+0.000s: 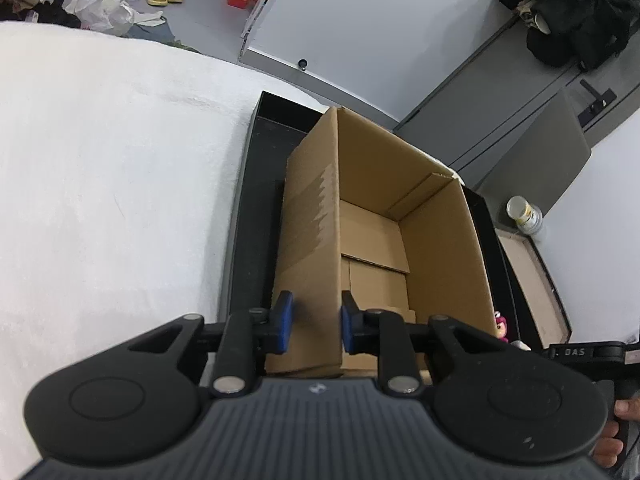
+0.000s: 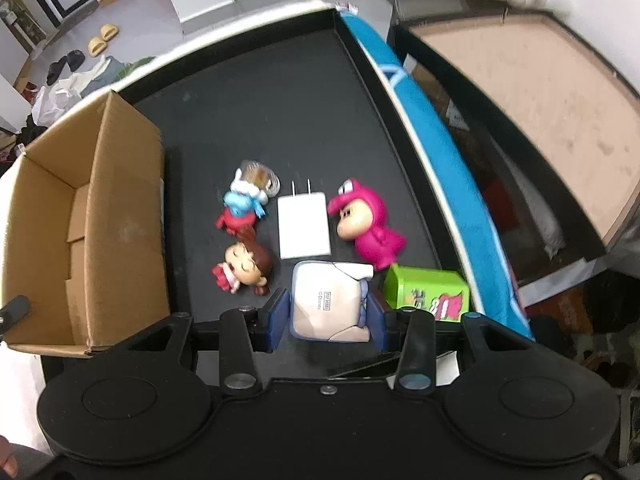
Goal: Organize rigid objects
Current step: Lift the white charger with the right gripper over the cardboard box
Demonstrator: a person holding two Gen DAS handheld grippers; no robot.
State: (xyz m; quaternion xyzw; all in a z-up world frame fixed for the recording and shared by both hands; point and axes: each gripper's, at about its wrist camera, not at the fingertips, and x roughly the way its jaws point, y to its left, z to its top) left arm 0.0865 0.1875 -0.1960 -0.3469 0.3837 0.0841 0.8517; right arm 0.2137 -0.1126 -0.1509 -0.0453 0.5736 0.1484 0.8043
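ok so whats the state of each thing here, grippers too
cardboard box: open, upright, empty
left gripper: shut on the box wall
right gripper: shut on the Pop Mart figure
white charger: lying flat, prongs out
pink figure: lying on its side

Left gripper [image 1: 314, 322] fingers clamp a wall edge; right gripper [image 2: 329, 314] fingers pinch something, angled steeply down.
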